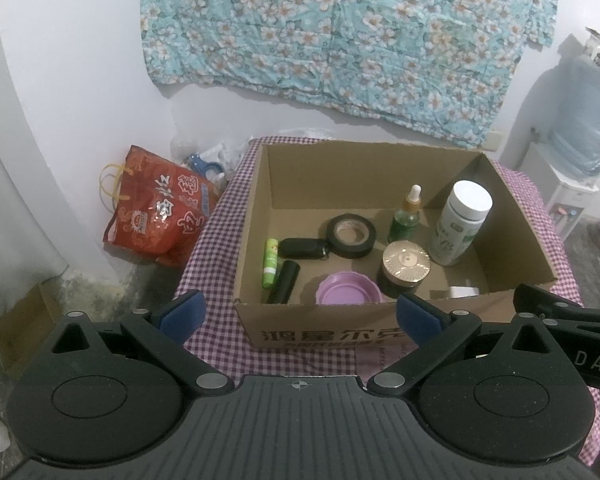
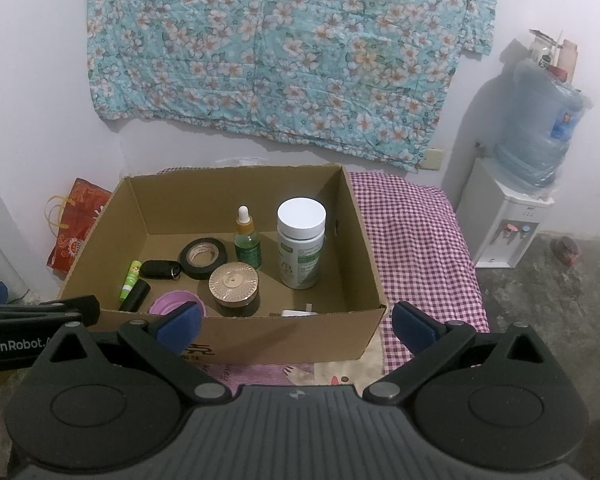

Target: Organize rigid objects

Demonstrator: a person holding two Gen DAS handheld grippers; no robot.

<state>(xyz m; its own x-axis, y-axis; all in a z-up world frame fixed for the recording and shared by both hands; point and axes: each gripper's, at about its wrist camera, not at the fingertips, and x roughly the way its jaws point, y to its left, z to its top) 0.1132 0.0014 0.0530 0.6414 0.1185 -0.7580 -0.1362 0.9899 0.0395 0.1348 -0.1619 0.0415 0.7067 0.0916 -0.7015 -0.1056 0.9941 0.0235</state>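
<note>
We see a flowered cloth (image 2: pixel 276 60) hanging on the far wall, and at the right a water dispenser (image 2: pixel 508 224) with a big blue bottle (image 2: pixel 540 128) on top. Below the cloth, a bench under a purple checked cover (image 2: pixel 416 236) carries an open cardboard box (image 2: pixel 284 340). A red bag (image 1: pixel 156 208) stands on the floor left of the bench.

Our two grippers hang near the box's near wall. The left gripper (image 1: pixel 298 312) has its jaws spread wide with nothing between them; the right gripper (image 2: pixel 296 322) is likewise released and holds nothing. Neither touches the box, as far as we can tell.

All the small things lie inside the box. A white bottle (image 2: pixel 302 248) stands upright toward the right. Left of it, a green dropper bottle (image 2: pixel 247 242) stands upright near the far wall. A dark jar with a gold lid (image 2: pixel 235 290) sits nearer to us, just in front of the dropper bottle. A roll of black tape (image 2: pixel 203 257) lies flat to the jar's far left. A purple lid (image 2: pixel 176 304) rests against the near wall. A black key fob (image 2: pixel 160 269) lies just left of the tape. A black tube (image 2: pixel 136 296) and a green lip balm (image 2: pixel 129 280) lie side by side at the left. A small white piece (image 2: pixel 296 313) peeks over the near wall; we cannot tell what it is.
</note>
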